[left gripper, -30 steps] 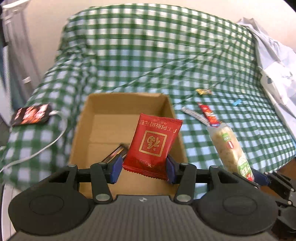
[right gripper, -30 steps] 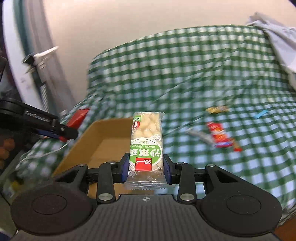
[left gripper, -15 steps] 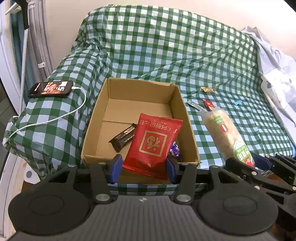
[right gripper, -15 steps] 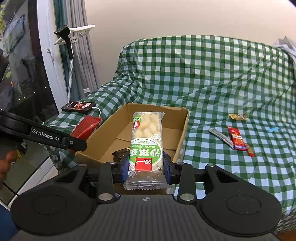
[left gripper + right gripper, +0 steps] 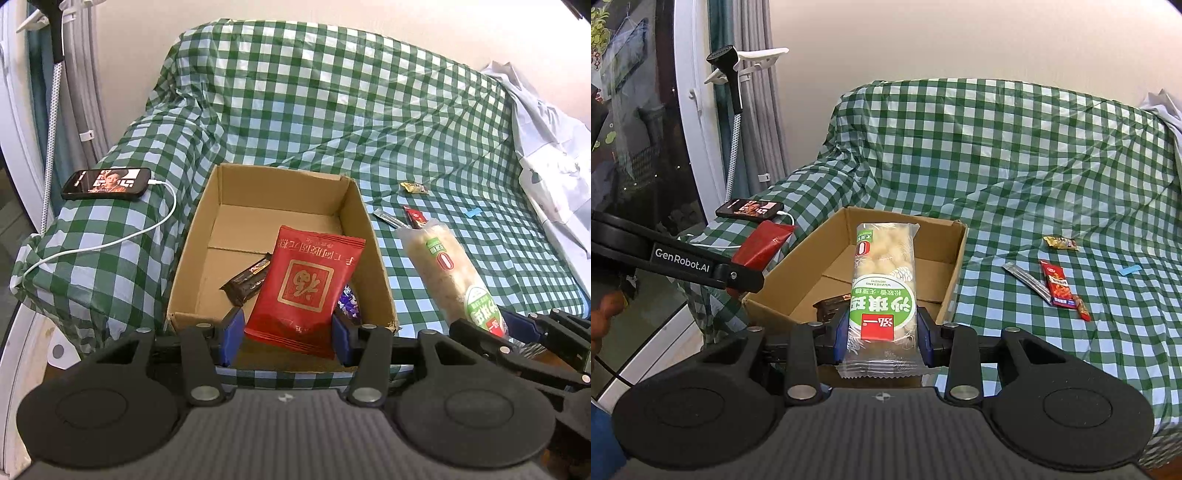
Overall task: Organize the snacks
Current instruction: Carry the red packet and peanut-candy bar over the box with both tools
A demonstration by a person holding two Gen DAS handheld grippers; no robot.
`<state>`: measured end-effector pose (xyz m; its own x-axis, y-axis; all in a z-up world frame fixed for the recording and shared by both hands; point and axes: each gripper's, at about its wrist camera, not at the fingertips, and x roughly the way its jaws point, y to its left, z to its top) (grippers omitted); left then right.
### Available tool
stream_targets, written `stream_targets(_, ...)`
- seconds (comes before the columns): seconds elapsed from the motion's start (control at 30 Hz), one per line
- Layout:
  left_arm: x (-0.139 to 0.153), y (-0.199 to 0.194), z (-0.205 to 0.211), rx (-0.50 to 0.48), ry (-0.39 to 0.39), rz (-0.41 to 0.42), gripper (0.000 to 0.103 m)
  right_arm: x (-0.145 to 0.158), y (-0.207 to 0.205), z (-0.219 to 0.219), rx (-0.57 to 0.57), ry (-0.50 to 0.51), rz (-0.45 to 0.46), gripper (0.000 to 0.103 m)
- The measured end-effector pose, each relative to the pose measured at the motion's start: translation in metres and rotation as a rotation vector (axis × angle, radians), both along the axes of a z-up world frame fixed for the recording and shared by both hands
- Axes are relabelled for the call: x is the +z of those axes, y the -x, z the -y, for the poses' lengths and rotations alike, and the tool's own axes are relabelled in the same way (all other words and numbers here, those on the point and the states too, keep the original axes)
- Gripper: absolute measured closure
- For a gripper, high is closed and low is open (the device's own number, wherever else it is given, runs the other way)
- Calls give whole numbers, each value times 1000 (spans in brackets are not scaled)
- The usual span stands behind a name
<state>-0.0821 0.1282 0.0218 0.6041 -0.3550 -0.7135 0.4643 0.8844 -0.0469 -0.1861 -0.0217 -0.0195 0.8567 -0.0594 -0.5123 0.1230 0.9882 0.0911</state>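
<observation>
Both grippers have pulled back from the open brown cardboard box (image 5: 373,254) since a second ago. The left gripper (image 5: 287,336) clamps a red foil snack packet (image 5: 304,291) above the box's near edge; the right gripper (image 5: 882,336) clamps a clear green-labelled puffed-snack pack (image 5: 884,295) there too.

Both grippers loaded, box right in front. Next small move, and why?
Probably ease the left gripper forward over the cardboard box and release. It is shut on the red snack packet, at the near rim; a dark bar is already inside. The right gripper, gripping the green-label pack, could follow.
</observation>
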Motion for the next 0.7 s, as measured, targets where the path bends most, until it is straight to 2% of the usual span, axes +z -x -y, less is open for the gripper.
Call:
stream_targets(0.37, 1, -2, 0, 1, -1, 2, 48, -3, -1, 4, 0, -6, -14, 65)
stream_targets(0.7, -1, -21, -3, 19, -2, -17, 48, -7, -10, 7, -2, -8, -35, 65)
